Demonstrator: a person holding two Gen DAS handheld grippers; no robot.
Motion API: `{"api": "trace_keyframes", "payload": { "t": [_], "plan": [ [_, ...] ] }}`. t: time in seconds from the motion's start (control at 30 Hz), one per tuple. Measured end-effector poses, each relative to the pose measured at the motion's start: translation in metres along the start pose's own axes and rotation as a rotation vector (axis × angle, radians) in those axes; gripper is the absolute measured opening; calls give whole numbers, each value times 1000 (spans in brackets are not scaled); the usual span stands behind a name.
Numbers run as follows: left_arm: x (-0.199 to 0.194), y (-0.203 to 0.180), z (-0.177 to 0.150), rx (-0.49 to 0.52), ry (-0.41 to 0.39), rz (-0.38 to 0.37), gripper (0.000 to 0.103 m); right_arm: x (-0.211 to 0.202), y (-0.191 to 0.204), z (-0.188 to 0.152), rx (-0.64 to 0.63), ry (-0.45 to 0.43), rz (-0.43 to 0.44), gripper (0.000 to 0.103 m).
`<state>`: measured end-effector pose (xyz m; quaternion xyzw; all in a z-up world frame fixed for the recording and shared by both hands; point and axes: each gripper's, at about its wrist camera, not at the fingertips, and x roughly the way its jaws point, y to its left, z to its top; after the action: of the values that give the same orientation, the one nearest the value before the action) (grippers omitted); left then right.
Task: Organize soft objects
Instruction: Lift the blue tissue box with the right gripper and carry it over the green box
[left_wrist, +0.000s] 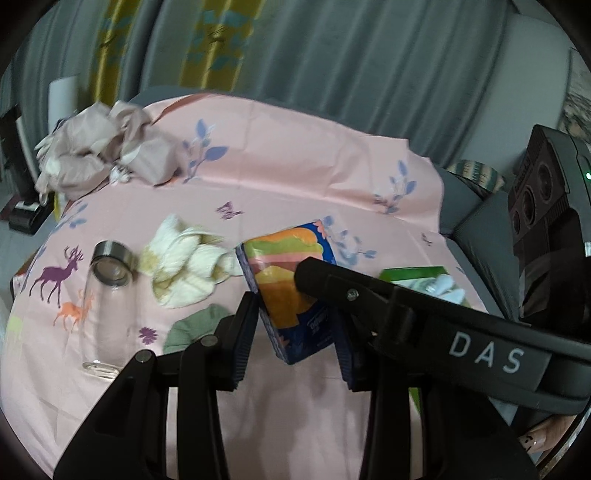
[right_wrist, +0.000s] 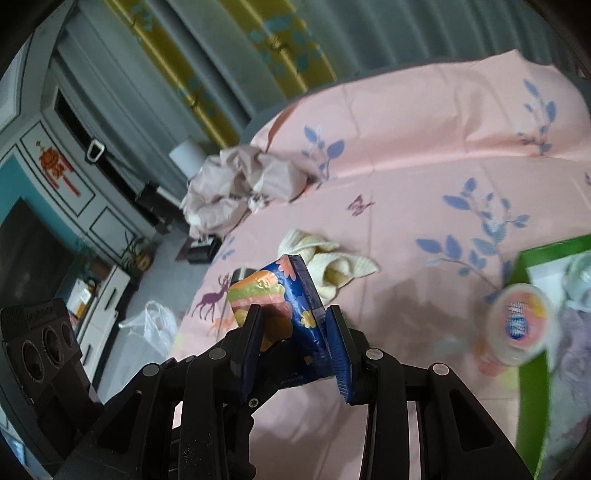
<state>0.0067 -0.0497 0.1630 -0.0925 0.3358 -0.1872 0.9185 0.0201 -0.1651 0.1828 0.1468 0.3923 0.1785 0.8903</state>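
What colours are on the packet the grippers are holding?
The packet is dark blue with orange, pink, green and yellow bands. It shows best in the left wrist view.

Only clearly readable text is "DAS" in pale capital letters on the dark body of the right gripper (left_wrist: 332, 291), seen from the left wrist camera. The tissue pack (left_wrist: 291, 291) has some small print near its lower end, and the round lid (right_wrist: 522, 319) carries a blue logo, both too blurry to read.
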Motion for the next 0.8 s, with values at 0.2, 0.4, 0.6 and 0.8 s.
{"api": "trace_keyframes", "payload": {
  "t": [0.2,0.4,0.6,0.8],
  "plan": [
    [-5,-40,0,88,-23,-58,38,-44,-19,-6,21,-102,-34,38],
    [1,-82,-1,176,-32,-121,37,-81,-49,-12,67,-197,-69,38],
    [14,-121,-3,250,-20,-178,37,-110,-87,-19,154,-273,-90,38],
    [34,-157,-5,305,3,-250,37,-131,-121,-27,246,-329,-115,38]
  ]
}}
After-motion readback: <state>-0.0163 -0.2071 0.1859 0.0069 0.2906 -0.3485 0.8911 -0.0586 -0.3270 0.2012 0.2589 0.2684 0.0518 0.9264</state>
